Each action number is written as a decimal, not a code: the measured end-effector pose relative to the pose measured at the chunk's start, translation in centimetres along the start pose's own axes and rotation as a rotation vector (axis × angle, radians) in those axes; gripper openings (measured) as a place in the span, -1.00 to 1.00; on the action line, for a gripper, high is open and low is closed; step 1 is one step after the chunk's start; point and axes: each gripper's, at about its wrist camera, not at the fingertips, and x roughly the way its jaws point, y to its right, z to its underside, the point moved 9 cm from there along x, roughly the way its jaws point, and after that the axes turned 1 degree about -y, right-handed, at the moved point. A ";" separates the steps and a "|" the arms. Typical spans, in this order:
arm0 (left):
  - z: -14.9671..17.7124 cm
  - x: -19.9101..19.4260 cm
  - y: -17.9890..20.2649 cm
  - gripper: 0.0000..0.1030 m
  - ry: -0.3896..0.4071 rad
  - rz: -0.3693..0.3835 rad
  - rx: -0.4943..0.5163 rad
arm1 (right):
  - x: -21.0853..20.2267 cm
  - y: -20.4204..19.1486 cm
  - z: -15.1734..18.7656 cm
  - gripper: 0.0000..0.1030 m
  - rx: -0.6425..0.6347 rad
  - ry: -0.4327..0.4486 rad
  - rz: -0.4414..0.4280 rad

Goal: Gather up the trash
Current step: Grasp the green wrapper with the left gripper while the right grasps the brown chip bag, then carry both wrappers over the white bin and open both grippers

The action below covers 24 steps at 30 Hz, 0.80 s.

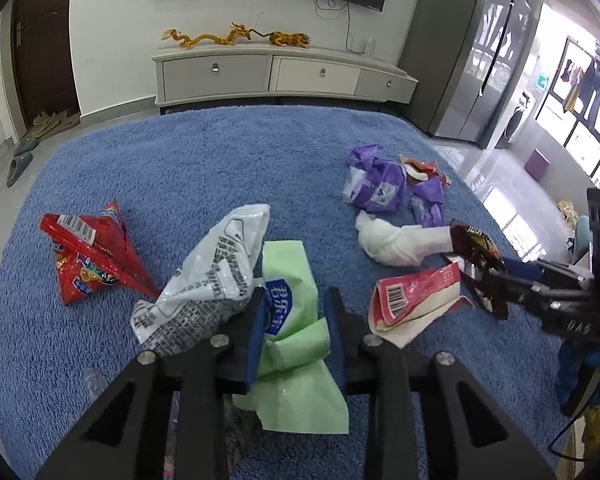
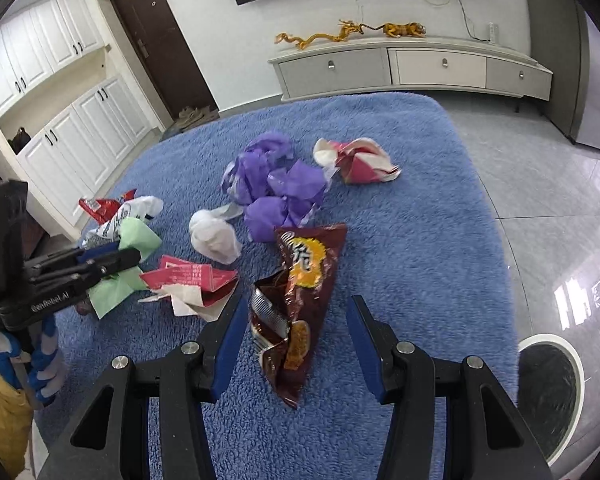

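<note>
Trash lies scattered on a blue fluffy cover. My left gripper is shut on a pale green wrapper, beside a white printed bag; the right wrist view shows it from the side with the green wrapper at its tips. My right gripper stands open, its fingers on either side of a brown chip bag without touching it. A pink wrapper, a white tissue ball and purple wrappers lie between the two grippers.
A red snack bag lies at the cover's left. A red-and-white wrapper sits farther back. A round white-rimmed bin stands on the tiled floor at the right. A grey drawer cabinet lines the far wall.
</note>
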 end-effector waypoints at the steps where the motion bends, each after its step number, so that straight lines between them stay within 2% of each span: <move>1: 0.0 -0.1 0.0 -0.48 0.004 0.000 -0.001 | 0.0 -0.1 0.2 -0.03 -0.015 0.000 0.020; 12: 0.3 -2.2 1.0 -0.52 0.041 0.035 -0.028 | 1.6 -0.9 0.7 -0.02 -0.186 0.006 0.230; 13: 0.3 -2.6 1.1 -0.52 0.045 0.046 -0.033 | 1.7 -0.9 0.8 -0.17 -0.184 0.005 0.225; 16: 0.3 -3.8 1.4 -0.52 0.059 0.082 -0.050 | 1.7 -1.1 1.0 -0.34 -0.177 0.007 0.207; 20: 0.4 -5.5 2.0 -0.52 0.080 0.122 -0.070 | 0.2 -1.6 1.6 -0.40 -0.157 0.024 0.151; 24: 0.3 -7.3 2.7 -0.52 0.107 0.129 -0.065 | -2.2 -1.8 2.0 -0.40 -0.109 0.052 0.073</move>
